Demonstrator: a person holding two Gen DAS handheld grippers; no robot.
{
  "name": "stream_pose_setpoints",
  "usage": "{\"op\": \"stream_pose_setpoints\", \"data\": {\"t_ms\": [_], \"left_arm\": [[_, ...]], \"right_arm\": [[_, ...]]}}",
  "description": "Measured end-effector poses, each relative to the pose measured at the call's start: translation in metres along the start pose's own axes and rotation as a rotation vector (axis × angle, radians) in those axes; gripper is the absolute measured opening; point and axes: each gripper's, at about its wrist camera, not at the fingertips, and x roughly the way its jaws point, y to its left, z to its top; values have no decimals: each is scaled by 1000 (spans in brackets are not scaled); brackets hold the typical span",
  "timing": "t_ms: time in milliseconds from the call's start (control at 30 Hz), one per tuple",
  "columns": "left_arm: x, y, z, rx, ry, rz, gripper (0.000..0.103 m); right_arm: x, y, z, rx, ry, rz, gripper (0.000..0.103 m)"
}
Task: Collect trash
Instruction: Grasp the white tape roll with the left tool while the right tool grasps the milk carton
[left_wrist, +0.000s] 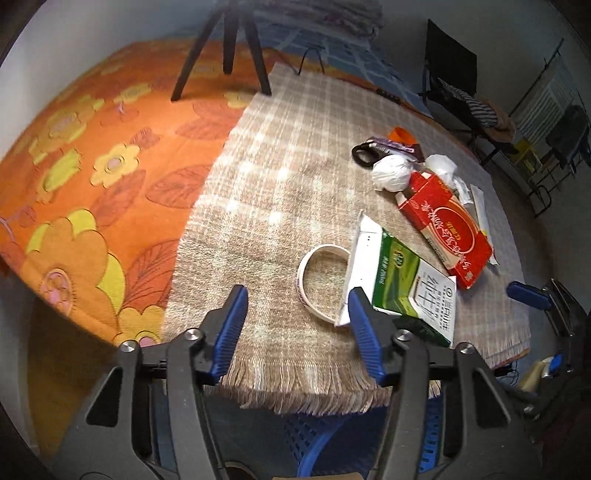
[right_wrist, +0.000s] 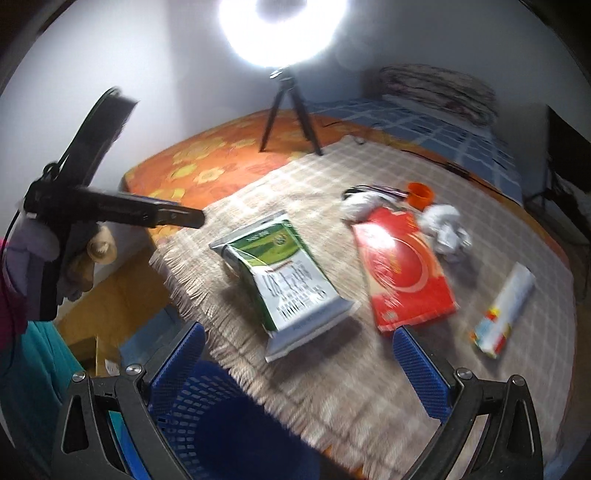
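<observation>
Both the left gripper (left_wrist: 297, 328) and right gripper (right_wrist: 297, 363) are held apart, nothing gripped. The green carton (right_wrist: 286, 273) is lying on the bed's checked cloth (left_wrist: 280, 192), near its fringe, above the blue basket (right_wrist: 207, 417). It should probably be taken by an edge and lifted clear before being dropped.

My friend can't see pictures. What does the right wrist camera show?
The open right gripper hovers over a green-and-white carton lying on a checked blanket. A red carton and crumpled white paper lie beyond, and a blue mesh basket stands below.

Left claw (left_wrist: 299, 332) agape, empty, above fringed plaid cloth (left_wrist: 288, 192); green carton (left_wrist: 410, 291) just beside.
</observation>
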Motion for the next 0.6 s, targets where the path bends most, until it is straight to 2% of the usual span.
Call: {"op": "stream_pose_setpoints", "data": {"t_ms": [33,200,267,400,467,600], "left_arm": [[4,1,1,-6,9,-6,51],[16,3,3,-13,29,-13,47],[20,2,3,-12,36,-21,42],[27,2,5,-11,42,-25,41],[30,3,6,-12,48,-29,37],[37,3,9,-21,54,-35,36]], "right_arm": [[7,2,3,-20,12,4,103],[44,8,19,-95,76,20,102],[55,7,24,-104,91,18,102],[77,0,34,-103,123,36,102],[85,-2,37,-95,136,45,102],[97,-4,40,-64,153,81,98]]}}
